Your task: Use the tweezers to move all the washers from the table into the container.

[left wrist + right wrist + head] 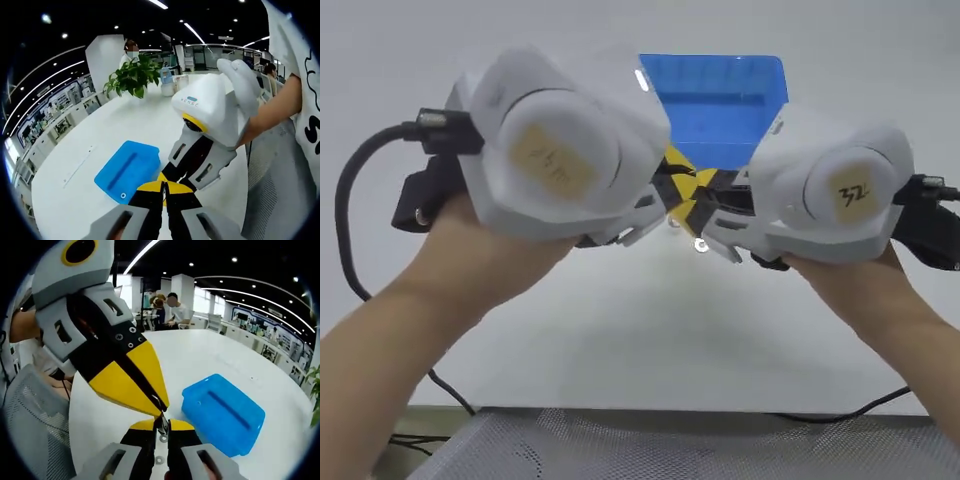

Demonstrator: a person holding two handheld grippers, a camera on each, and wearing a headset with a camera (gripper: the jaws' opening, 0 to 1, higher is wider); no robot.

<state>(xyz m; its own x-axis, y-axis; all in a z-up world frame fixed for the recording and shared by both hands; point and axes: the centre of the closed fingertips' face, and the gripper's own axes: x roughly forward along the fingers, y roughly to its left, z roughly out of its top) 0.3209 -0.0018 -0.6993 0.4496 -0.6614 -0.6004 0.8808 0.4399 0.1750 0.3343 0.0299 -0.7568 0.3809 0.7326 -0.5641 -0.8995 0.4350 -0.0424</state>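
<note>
Table (640, 330): white and broad, and it carries everything below.
Mesh (620, 450): a grey panel along the table's near edge.
Container (715, 100): a blue, shallow rectangle lying flat on the table, just beyond the two grippers.
Left gripper (164, 191): held in one hand over the table with its nose toward the container. The yellow fingertips are pressed together, with only a dark seam between them. I cannot tell whether anything is held in that seam.
Right gripper (162, 430): held in the other hand, tip to tip with the left gripper. Its jaws are drawn almost closed around a sliver.
Washers (162, 438): two small pale rings flat on the table, directly under the meeting tips and short of the container.
Sliver (162, 420): thin and dark, running from the left gripper's tip down between the right jaws. It is too small to identify.
</note>
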